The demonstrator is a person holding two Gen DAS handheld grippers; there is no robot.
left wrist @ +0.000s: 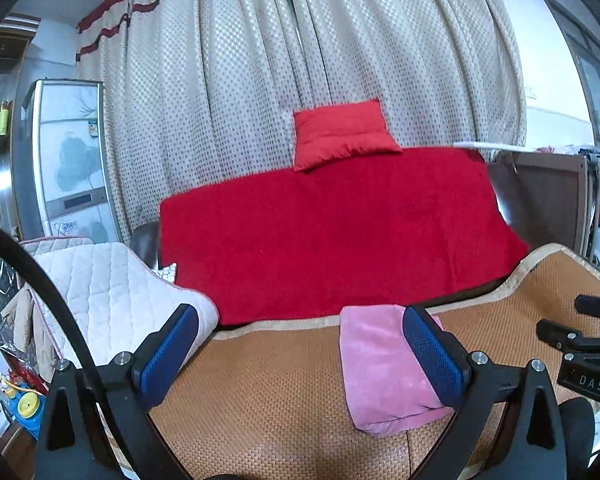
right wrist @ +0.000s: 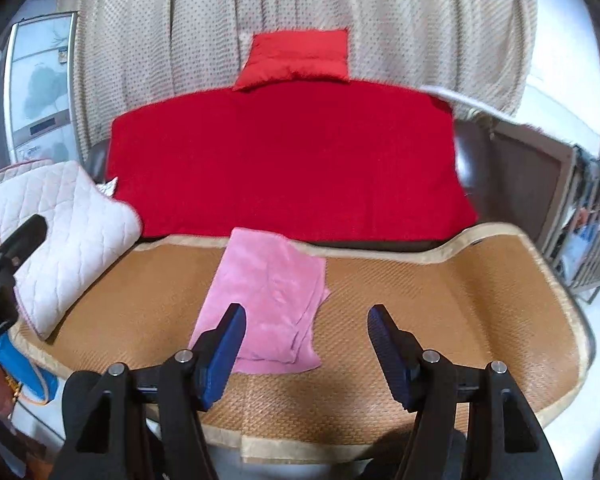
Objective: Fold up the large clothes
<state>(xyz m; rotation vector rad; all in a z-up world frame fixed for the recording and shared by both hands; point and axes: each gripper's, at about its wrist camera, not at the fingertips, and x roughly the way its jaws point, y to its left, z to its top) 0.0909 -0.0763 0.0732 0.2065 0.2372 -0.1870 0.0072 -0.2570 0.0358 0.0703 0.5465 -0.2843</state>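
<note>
A pink garment (left wrist: 383, 372) lies folded into a narrow rectangle on the woven orange mat (left wrist: 268, 396). It also shows in the right wrist view (right wrist: 268, 300), on the mat (right wrist: 439, 304). My left gripper (left wrist: 300, 356) is open and empty, held above the mat, its right finger over the garment's right edge. My right gripper (right wrist: 305, 352) is open and empty, above the mat at the garment's near right corner. Part of the right gripper shows at the right edge of the left wrist view (left wrist: 579, 336).
A red blanket (left wrist: 339, 236) covers the sofa back, with a red cushion (left wrist: 339, 132) on top against the dotted curtain (left wrist: 300, 40). A white quilted pad (right wrist: 64, 236) lies at the mat's left end. A cabinet (left wrist: 68, 152) stands at left, dark furniture (left wrist: 539, 192) at right.
</note>
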